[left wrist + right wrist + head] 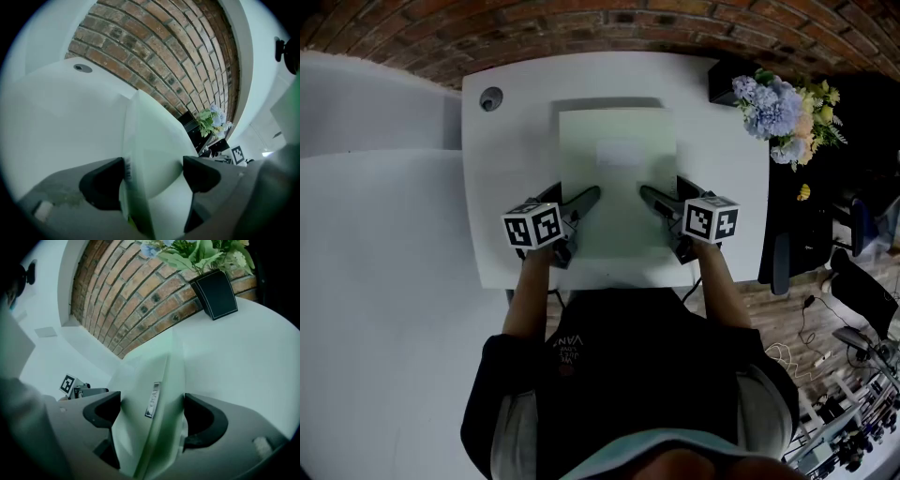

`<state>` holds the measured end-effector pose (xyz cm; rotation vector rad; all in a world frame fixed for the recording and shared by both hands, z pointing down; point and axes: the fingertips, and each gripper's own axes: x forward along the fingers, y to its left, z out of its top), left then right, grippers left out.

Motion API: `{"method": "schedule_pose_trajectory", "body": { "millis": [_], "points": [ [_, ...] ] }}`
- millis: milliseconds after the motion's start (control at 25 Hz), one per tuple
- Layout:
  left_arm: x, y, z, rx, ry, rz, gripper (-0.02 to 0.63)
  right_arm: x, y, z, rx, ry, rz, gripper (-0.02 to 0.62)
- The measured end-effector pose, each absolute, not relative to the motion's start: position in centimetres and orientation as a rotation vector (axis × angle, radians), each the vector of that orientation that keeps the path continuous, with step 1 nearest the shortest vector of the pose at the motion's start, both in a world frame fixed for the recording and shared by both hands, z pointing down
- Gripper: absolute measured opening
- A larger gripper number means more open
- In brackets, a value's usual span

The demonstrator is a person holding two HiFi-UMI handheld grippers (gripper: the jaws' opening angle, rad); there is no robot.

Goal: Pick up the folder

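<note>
Folder (617, 178): a pale green folder lay over the middle of the table (506, 187), its long sides running from the table's near edge toward the far edge, with a small white label on its upper face.
Left gripper (586, 199): it reached in over the table's near edge to the folder's near left corner. In the left gripper view (150, 180) the folder stood edge-on in the gap, one pad against its spine and the other against its bowed cover, so the jaws were closed on it.
Right gripper (652, 197): it did the same at the near right corner. In the right gripper view (152, 416) the folder filled the gap and both pads pressed its faces.
Why two grips: a wide, limp sheet held at one corner would probably sag or twist. One grip at each near corner should keep it level.
Height: a dark shadow ran under the folder on the side toward the table's far edge. Whether it was wholly clear of the table could not be told.
Flowers (783, 108): they stood in a black pot (727, 80) at the table's far right corner, well apart from the folder.
Stage: the grasp looked made, and the lift seemed the part in hand.
</note>
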<state>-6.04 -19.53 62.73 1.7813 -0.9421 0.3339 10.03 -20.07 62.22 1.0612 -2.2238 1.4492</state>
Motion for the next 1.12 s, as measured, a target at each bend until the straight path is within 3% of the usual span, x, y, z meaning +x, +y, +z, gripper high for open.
{"method": "schedule_pose_trajectory", "body": {
  "millis": [1120],
  "points": [
    [-5.9, -19.3, 59.2, 1.926, -0.967, 0.335, 0.413, 10.2, -19.3, 58.3, 1.17, -2.284, 1.274, 0.397]
  ]
}}
